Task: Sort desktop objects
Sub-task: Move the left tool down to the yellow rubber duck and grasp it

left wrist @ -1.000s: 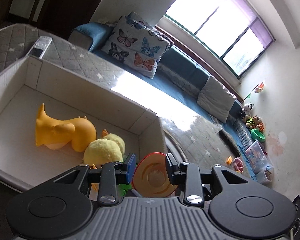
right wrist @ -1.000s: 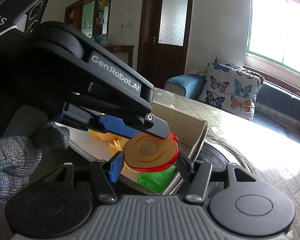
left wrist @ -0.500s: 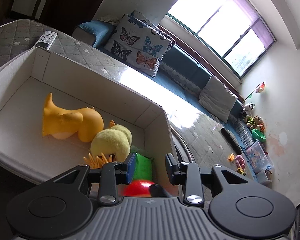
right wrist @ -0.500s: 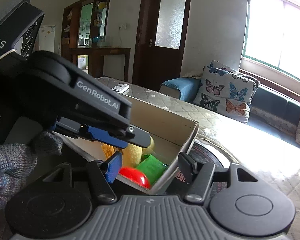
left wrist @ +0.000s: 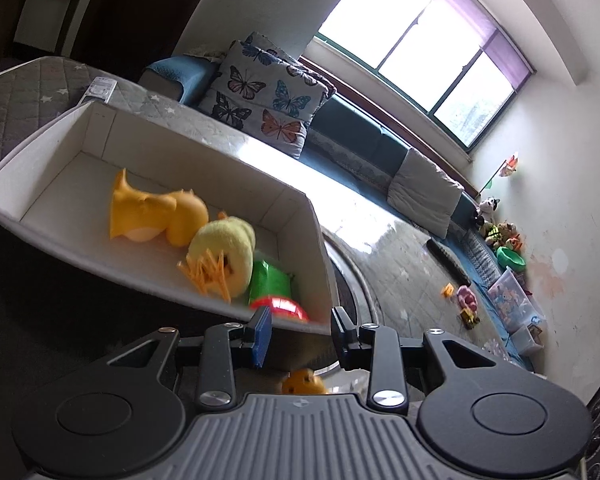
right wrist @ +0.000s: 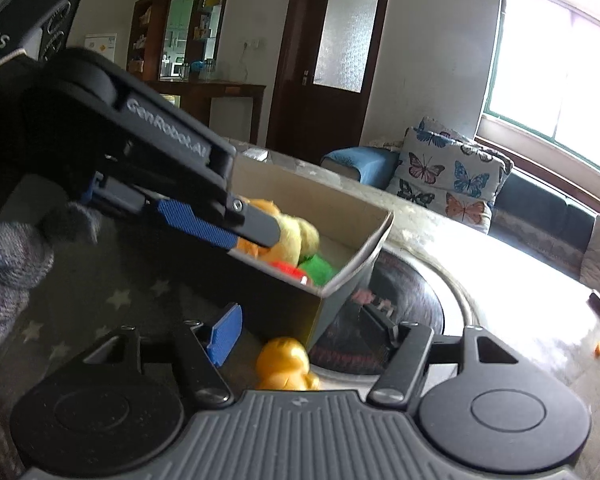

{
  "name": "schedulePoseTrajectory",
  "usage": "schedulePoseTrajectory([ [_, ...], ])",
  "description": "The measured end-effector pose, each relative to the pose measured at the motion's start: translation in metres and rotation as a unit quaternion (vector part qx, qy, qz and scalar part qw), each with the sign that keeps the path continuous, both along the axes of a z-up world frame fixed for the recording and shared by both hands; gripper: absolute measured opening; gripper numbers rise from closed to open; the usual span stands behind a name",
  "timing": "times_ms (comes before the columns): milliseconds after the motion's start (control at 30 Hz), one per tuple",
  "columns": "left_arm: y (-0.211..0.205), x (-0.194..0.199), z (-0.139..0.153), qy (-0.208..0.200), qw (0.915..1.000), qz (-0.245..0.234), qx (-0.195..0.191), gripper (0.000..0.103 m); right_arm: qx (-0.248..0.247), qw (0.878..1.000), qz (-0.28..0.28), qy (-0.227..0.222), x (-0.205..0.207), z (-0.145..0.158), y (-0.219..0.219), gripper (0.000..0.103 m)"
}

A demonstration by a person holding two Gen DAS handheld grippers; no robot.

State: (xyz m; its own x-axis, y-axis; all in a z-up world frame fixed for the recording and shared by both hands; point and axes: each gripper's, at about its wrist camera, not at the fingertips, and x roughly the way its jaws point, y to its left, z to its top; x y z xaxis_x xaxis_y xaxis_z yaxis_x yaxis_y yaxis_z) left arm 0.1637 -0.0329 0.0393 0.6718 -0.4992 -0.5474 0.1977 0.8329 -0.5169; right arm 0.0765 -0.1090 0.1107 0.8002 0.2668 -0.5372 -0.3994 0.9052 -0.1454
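With both grippers empty, the step in hand is judged to be collection of the next item. The open white cardboard box (left wrist: 100, 148) fills the left of the left wrist view and holds an orange rubber animal toy (left wrist: 152, 216), a yellow plush chick (left wrist: 224, 252), a green block (left wrist: 270, 282) and a red-rimmed disc toy (left wrist: 278, 305), the last lying in the near right corner. The left gripper (left wrist: 300, 330) hangs just outside the near wall, fingers spread. The right gripper (right wrist: 312, 330) is likewise spread wide. A small glossy yellow duck figure (right wrist: 284, 366) stands low in the centre, outside the box, between the right fingers. For a sound pick, centre the duck, close gently, then lift clear of the box wall.
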Motion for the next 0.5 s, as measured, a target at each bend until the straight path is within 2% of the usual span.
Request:
schedulePoseTrajectory([
  [233, -0.004, -0.023, -0.011, 0.007, 0.9999, -0.009, 0.011, 0.034, 0.013, 1.000, -0.015, 0.022, -0.022, -0.021, 0.003, 0.067],
  [500, -0.006, -0.035, -0.029, 0.036, 0.9991, -0.010, 0.021, 0.034, 0.034, 0.998, -0.045, 0.038, -0.034, -0.035, -0.002, 0.067],
])
